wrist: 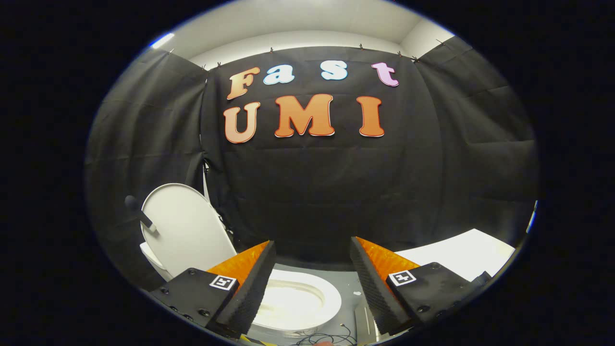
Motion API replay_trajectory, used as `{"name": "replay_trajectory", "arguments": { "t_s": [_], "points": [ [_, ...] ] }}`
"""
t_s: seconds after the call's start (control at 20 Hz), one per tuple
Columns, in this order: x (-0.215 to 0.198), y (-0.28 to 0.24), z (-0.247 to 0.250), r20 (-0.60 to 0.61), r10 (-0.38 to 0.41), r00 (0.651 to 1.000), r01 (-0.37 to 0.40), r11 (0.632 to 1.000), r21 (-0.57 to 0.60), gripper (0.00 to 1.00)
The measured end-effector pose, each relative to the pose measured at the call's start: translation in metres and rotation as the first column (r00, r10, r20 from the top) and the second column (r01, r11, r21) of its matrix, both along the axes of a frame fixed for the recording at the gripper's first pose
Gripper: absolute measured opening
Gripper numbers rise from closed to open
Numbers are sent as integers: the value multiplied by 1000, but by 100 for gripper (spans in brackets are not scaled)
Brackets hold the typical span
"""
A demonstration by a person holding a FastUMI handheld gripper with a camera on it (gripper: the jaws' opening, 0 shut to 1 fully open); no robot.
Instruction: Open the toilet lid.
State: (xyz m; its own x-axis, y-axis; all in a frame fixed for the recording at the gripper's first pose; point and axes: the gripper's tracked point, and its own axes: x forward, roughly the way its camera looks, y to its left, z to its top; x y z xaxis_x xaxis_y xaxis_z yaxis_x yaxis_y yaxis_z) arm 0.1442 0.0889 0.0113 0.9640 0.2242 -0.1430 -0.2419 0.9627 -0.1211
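Observation:
The white toilet lid (185,228) stands raised, upright and leaning back toward the black cloth, beyond my left finger. Below it the white seat ring (331,300) and the open bowl (288,302) show, partly hidden behind my left finger. A small dark handle (141,214) sticks out at the lid's left edge. My gripper (312,254) is open above the toilet, its two orange fingers with black pads (254,283) spread wide with nothing between them.
A white flat surface (461,254) lies beyond my right finger. Grey floor (353,302) with thin dark cables (326,339) sits beside the bowl. Black cloth walls close the booth on three sides.

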Motion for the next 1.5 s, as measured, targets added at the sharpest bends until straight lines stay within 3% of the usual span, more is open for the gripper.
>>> {"name": "replay_trajectory", "arguments": {
  "t_s": [0.3, 0.5, 0.95, 1.5],
  "points": [
    [-26, -54, -14, 5, -59, 998, 58, 997, 44, 99],
    [-41, -80, -22, 50, -70, 996, 70, 998, 5, 99],
    [-79, -131, -57, 24, -149, 989, 148, 988, 46, 99],
    [-119, -134, -35, 74, -236, 969, 228, 969, 96, 97]
  ]
}}
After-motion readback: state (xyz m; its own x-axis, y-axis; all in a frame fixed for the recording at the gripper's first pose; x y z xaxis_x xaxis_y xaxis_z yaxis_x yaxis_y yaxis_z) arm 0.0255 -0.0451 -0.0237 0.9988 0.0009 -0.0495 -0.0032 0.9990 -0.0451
